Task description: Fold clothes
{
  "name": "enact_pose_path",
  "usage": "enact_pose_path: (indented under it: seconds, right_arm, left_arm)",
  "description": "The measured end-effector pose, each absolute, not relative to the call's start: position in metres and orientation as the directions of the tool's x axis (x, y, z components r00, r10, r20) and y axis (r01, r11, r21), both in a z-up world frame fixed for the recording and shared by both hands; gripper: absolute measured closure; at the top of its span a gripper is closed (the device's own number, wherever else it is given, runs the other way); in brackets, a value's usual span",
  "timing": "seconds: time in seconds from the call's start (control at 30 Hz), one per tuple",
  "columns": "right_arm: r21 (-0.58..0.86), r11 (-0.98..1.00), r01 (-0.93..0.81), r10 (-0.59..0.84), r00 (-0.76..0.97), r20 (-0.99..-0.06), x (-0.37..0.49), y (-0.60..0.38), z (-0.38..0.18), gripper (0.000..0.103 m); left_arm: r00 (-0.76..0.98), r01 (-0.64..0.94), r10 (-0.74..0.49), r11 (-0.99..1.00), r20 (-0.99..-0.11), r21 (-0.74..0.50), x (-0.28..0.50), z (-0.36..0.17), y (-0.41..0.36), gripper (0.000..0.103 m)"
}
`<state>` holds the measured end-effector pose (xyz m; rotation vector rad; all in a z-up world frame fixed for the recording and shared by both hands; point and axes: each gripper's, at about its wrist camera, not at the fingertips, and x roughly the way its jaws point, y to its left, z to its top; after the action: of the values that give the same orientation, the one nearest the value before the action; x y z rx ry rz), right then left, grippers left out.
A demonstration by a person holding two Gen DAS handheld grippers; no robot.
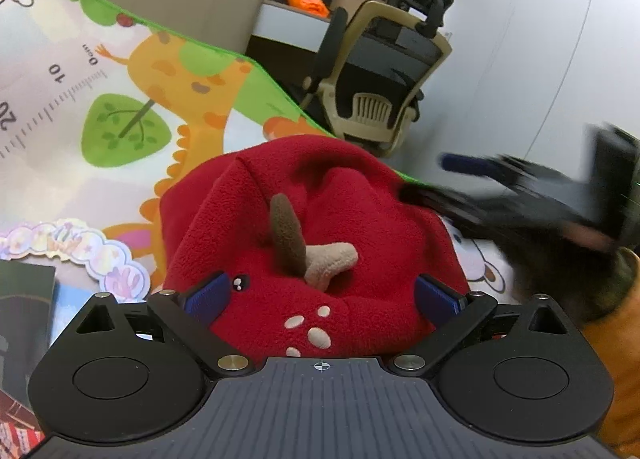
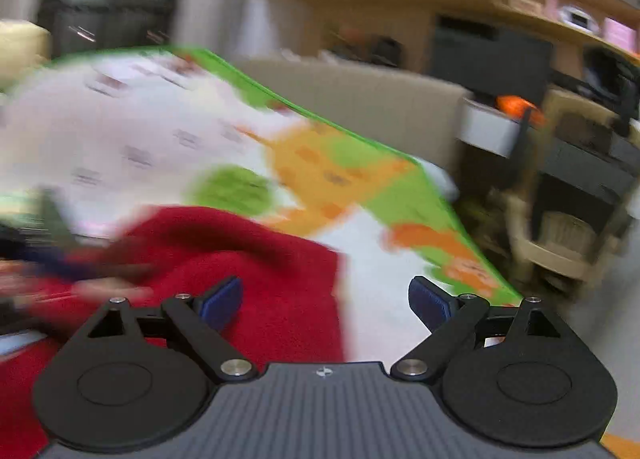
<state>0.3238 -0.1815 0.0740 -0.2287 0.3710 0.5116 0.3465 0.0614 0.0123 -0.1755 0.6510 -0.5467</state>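
Your left tongs (image 1: 322, 297) sit low and level, spread wide around the bunched red fleece garment (image 1: 312, 219) without pinching it. Your right tongs (image 2: 324, 305) are also spread, above the garment's straight edge. The soft, nubby fleece, with plush brown-and-tan antlers (image 1: 304, 243), lies near the cartoon-printed mat's (image 1: 80, 99) green-bordered edge.

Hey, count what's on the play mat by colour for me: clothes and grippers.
Red fleece garment: 1
Orange garment, at the right edge: 1
Black grippers with blue pads: 2, the left gripper and the right gripper
Total: 4
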Motion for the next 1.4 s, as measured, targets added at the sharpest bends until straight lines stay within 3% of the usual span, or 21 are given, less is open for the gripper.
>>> enact_pose_path:
  seconds: [0.17, 0.3, 0.6, 0.73, 0.83, 0.9, 1.03, 1.27, 1.4]
  right_arm:
    - [-0.112, 0.666, -0.738, 0.639, 0.641, -0.426, 0.228, -0.189, 0.066, 0.003]
    - [-0.273, 0.726, -0.632, 0.438, 0.730, -0.525, 0.213, -0.183, 0.021, 0.001]
    - [0.003, 0.835, -0.550, 0.492, 0.746, -0.449, 0.204, -0.218, 0.034, 0.000]
    - [-0.027, 0.917, -0.397, 0.331, 0.799, -0.502, 0.205, -0.226, 0.012, 0.000]
    - [-0.029, 0.941, -0.338, 0.271, 0.801, -0.533, 0.214, -0.219, -0.001, 0.000]
    - [-0.046, 0.949, -0.313, 0.242, 0.813, -0.530, 0.219, -0.214, -0.004, 0.000]
    - [-0.012, 0.967, -0.256, 0.218, 0.844, -0.489, 0.201, -0.215, 0.003, 0.000]
    - [0.068, 0.957, -0.281, 0.285, 0.875, -0.390, 0.111, -0.244, 0.008, 0.000]
    - [0.058, 0.949, -0.311, 0.307, 0.859, -0.410, 0.086, -0.255, 0.002, 0.000]
  left_arm:
    - [0.671, 0.405, -0.516, 0.857, -0.533, -0.319, 0.347, 0.011, 0.059, 0.002]
    - [0.686, 0.374, -0.490, 0.871, -0.537, -0.317, 0.345, 0.010, 0.058, 0.002]
    - [0.735, 0.310, -0.450, 0.889, -0.507, -0.338, 0.255, 0.026, 0.086, 0.002]
    - [0.707, 0.286, -0.454, 0.885, -0.542, -0.369, 0.212, 0.002, 0.087, 0.002]
    - [0.693, 0.221, -0.368, 0.927, -0.620, -0.302, 0.205, -0.022, 0.075, 0.001]
    - [0.714, 0.187, -0.313, 0.947, -0.627, -0.260, 0.204, -0.032, 0.068, 0.000]
    - [0.779, 0.114, -0.242, 0.962, -0.578, -0.249, 0.179, -0.029, 0.060, 0.000]
    - [0.901, 0.104, -0.176, 0.975, -0.398, -0.195, 0.090, -0.021, 0.039, 0.000]
    - [0.916, 0.147, -0.185, 0.980, -0.356, -0.132, 0.070, -0.025, 0.014, 0.000]
